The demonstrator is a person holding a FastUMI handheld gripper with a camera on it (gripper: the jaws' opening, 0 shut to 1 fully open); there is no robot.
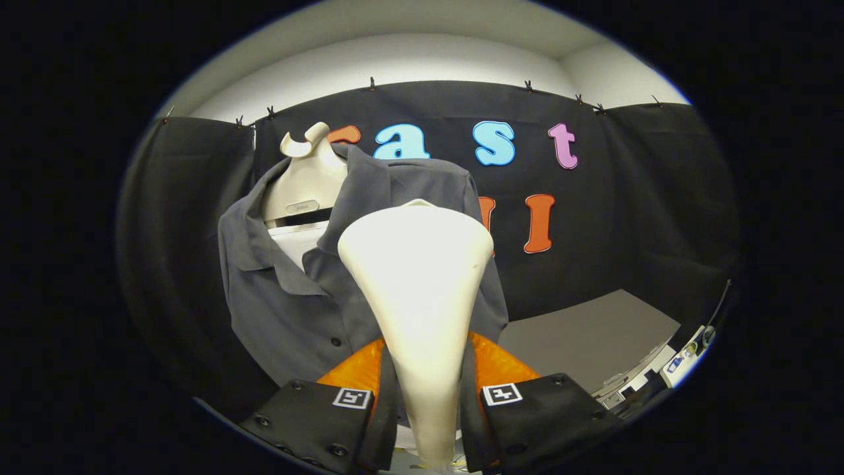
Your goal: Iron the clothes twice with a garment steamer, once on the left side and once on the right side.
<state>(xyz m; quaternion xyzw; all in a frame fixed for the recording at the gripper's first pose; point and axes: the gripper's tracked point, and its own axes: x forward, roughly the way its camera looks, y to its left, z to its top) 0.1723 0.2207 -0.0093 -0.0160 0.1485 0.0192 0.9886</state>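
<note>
The gripper [422, 402] clamps the narrow neck of the cream, cone-shaped plastic steamer head [419, 277], rigid, smooth, probably light, just before the soft grey button-up shirt [283, 297] hanging on its form.

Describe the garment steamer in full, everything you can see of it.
The garment steamer is cream-white, smooth plastic by its look. A narrow handle sits clamped between the gripper fingers and flares upward into a wide, rounded head. It stands upright just ahead of the fingers, its head in front of the grey shirt on the hanger form; contact with the shirt cannot be told.
</note>
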